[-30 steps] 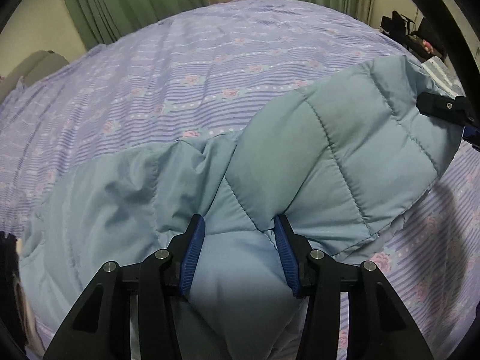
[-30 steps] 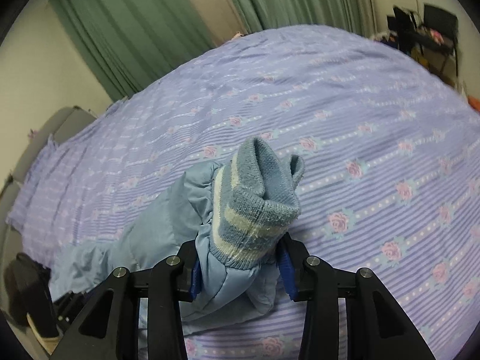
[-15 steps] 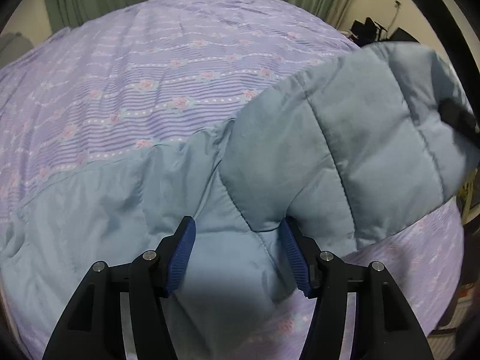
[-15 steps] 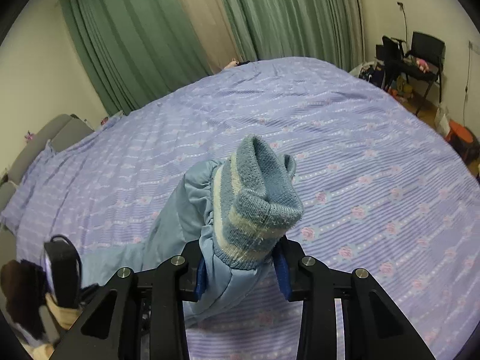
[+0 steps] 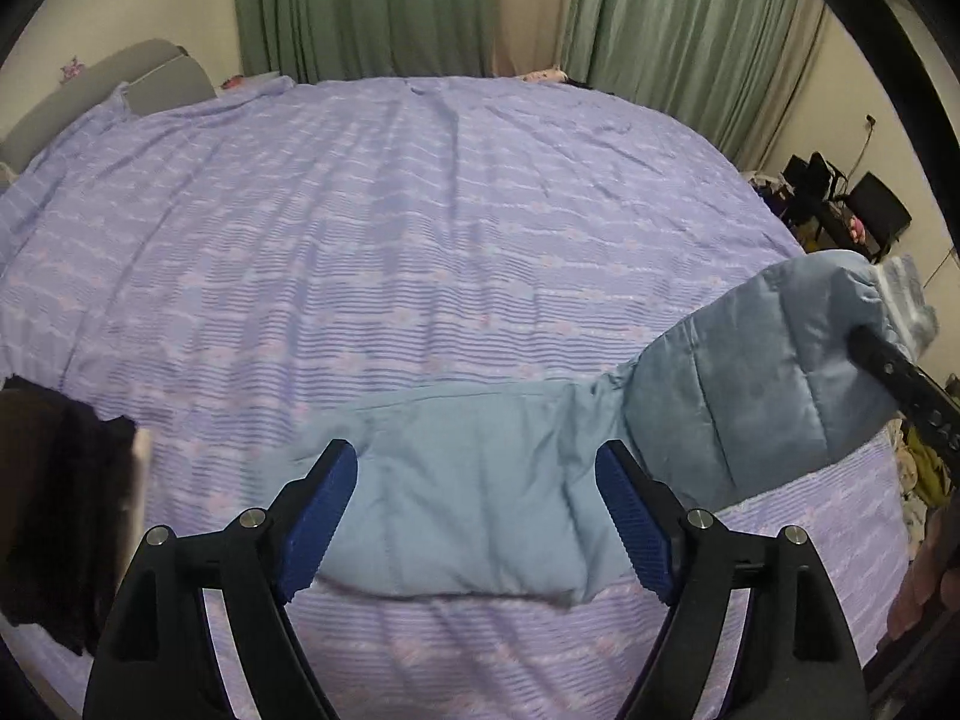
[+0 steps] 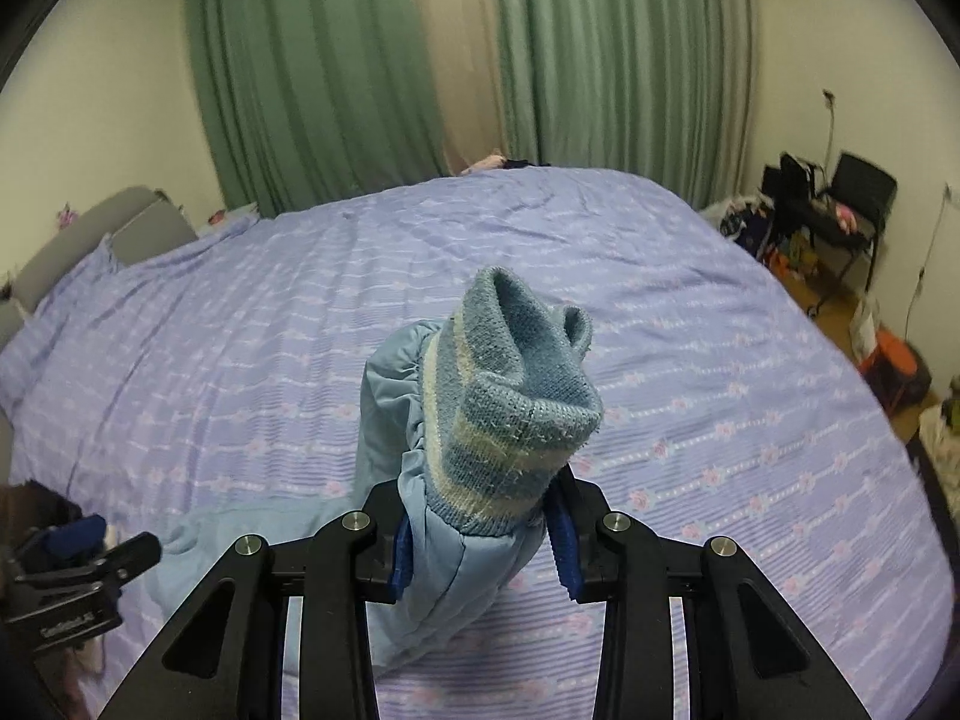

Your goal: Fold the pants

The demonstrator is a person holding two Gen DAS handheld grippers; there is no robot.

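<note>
The light blue padded pants (image 5: 474,510) lie on the purple flowered bedspread (image 5: 390,240) near its front edge. My left gripper (image 5: 480,516) is open and empty, its blue pads on either side of the flat part, above it. My right gripper (image 6: 483,540) is shut on the pants' leg end, just below the striped knit cuff (image 6: 516,396), and holds it lifted above the bed. That lifted leg (image 5: 780,378) and the right gripper's finger (image 5: 900,384) show at the right of the left wrist view.
A dark garment (image 5: 54,504) lies at the bed's left front edge. Green curtains (image 6: 312,78) hang behind the bed. A grey headboard (image 6: 102,234) is at the left. A black chair and clutter (image 6: 840,210) stand on the floor at the right.
My left gripper has opened, let go of the pants and drawn back and up. The right gripper has lifted the cuffed leg end higher.
</note>
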